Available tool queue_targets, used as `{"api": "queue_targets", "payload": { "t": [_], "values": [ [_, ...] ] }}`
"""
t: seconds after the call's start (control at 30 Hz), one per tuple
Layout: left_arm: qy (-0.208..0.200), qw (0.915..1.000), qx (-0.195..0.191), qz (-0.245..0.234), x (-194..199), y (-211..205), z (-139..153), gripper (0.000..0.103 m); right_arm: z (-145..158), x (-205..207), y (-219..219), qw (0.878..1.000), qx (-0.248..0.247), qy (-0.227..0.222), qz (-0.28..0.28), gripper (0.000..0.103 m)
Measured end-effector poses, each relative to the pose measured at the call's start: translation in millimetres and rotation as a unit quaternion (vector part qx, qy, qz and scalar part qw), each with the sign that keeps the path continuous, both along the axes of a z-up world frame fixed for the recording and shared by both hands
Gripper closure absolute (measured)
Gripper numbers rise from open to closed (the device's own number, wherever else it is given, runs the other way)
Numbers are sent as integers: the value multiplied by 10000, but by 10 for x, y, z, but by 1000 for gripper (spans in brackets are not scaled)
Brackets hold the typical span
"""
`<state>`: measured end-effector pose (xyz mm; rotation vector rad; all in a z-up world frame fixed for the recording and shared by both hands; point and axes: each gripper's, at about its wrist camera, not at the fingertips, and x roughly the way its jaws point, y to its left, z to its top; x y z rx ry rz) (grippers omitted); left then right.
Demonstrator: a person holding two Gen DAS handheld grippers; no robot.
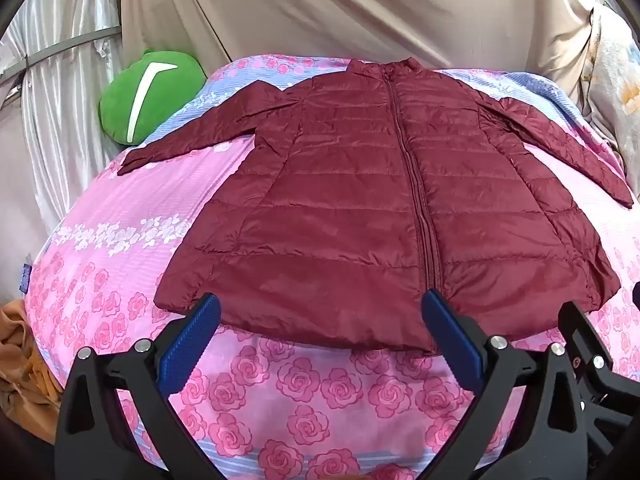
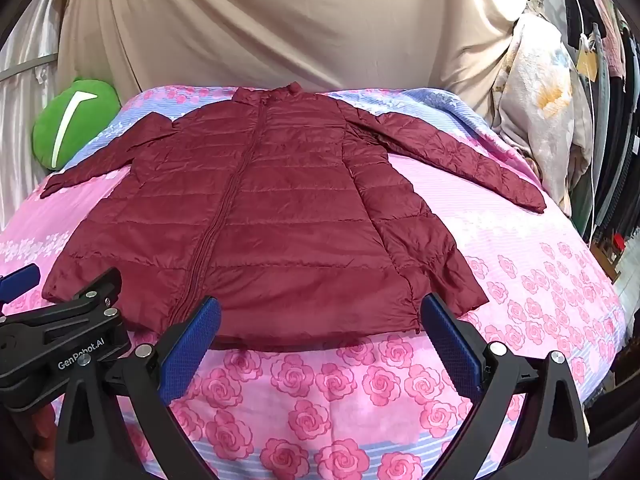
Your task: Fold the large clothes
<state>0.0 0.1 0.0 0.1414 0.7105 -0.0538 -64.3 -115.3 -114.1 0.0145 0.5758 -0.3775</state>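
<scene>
- Left gripper and right gripper: jaws wide, empty, above the hem.
- Jacket lies flat, zipped, sleeves spread, on the rose bedspread.
- Green cushion beyond the far-left sleeve.

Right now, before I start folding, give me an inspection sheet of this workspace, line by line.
Surface: bed with pink rose-print sheet, bare along the near edge.
Job's things: maroon puffer jacket lying flat, front up, zipped, collar at the far end, both sleeves spread outward.
Clutter: green cushion at the far left corner; orange cloth beside the bed on the left.
Grippers: left gripper and right gripper both open, near the jacket's hem, holding nothing.
Cables: thin white cord hanging at far right.
Surroundings: beige draped backdrop; floral blanket bundled at right.
</scene>
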Motion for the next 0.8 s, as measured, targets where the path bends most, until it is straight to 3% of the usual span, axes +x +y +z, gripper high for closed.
{"api": "queue_targets", "payload": {
  "t": [0.8],
  "values": [
    [52, 10000, -21, -1, 2, 1, -3, 5, 5, 47, -5, 10000, 7, 22, -2, 5]
  ]
}}
